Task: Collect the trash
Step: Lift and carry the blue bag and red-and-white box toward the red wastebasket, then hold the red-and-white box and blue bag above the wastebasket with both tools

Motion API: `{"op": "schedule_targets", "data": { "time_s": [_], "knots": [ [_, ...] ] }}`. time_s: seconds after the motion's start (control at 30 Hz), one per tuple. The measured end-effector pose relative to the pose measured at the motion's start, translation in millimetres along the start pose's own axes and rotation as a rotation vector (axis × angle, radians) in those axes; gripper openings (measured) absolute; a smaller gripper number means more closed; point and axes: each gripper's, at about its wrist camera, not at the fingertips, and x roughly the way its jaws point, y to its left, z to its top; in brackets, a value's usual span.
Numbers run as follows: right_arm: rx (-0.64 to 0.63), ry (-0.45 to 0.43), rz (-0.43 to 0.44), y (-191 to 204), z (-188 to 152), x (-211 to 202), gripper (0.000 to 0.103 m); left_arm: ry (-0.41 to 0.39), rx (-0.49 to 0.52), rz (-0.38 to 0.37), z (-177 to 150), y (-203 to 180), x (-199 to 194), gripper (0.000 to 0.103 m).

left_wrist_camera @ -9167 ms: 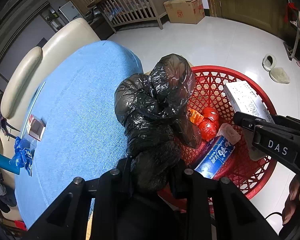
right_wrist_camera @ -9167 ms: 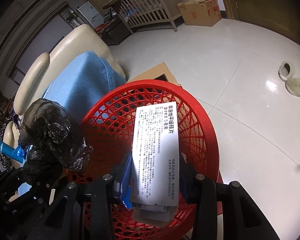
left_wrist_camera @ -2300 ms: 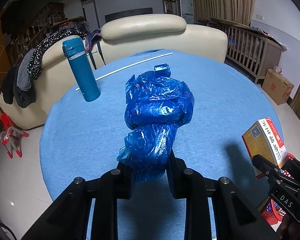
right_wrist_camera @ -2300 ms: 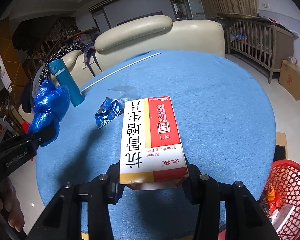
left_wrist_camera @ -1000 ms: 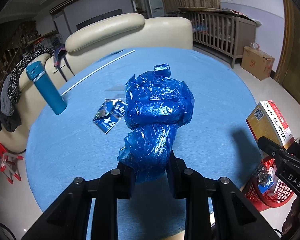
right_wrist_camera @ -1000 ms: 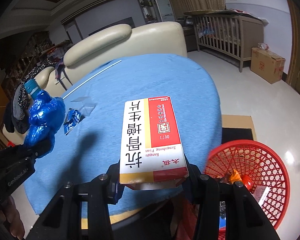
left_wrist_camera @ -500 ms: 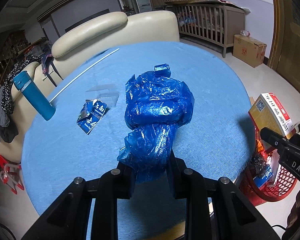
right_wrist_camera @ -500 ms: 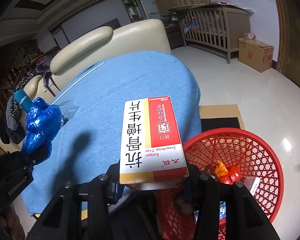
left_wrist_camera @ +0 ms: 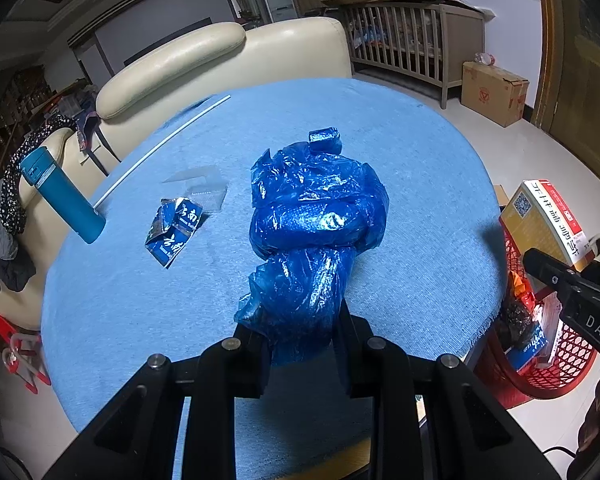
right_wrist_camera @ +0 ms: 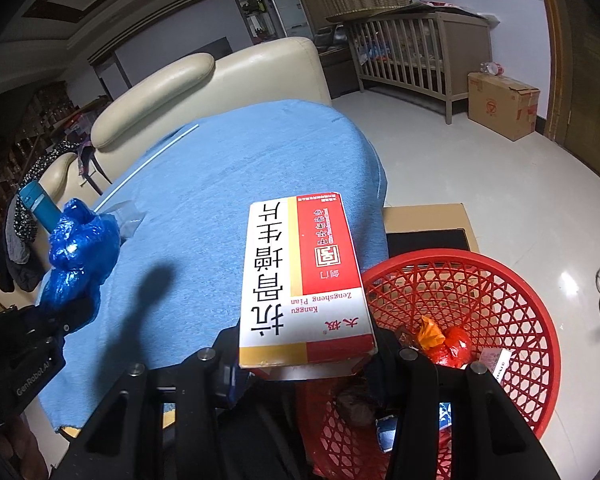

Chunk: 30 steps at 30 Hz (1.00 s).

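Two pieces of trash in carriage toward the bin. The blue plastic bag [left_wrist_camera: 314, 236], knotted into a lumpy bundle, is pinched at its lower tail by the left gripper [left_wrist_camera: 304, 340], whose jaws are pressed together on the film; the bundle rides above the blue tablecloth [left_wrist_camera: 420, 184], not on it. The red-and-white medicine box [right_wrist_camera: 302, 280] lies lengthwise between the jaws of the right gripper [right_wrist_camera: 306, 350], clamped by its long sides near the close end, and overhangs the table's edge beside the red mesh basket [right_wrist_camera: 520, 300]. The basket stands on the floor just beside the table and already holds an orange-red wrapper [right_wrist_camera: 444, 340] and other scraps.

The step in hand appears to be delivery to the basket. To do it well, the box should be brought fully over the rim before the jaws part, since its far end projects forward and could catch the rim or the cloth. The bag, being light and soft, is likely to cling or drift; it is best lowered close into the basket before release. The two grippers sit near each other, so they should go in one after the other.

Left on the cloth: a crumpled blue carton [left_wrist_camera: 174, 226], a clear wrapper [left_wrist_camera: 204, 184], a white rod [left_wrist_camera: 160, 144] and a teal flask [left_wrist_camera: 62, 196].
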Motion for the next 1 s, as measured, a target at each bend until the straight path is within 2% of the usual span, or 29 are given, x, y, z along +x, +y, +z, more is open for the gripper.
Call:
{"op": "schedule_targets", "data": {
  "time_s": [0.57,1.0],
  "knots": [
    [0.011,0.005,-0.012,-2.0,-2.3,1.1,0.05,0.0,0.012,-0.008,-1.2,-0.2,3.2,0.028],
    [0.041,0.016,-0.044,-26.3,-9.8,2.5,0.05,-0.003,0.041,-0.024,-2.7,-2.8,6.9,0.028]
  ]
}}
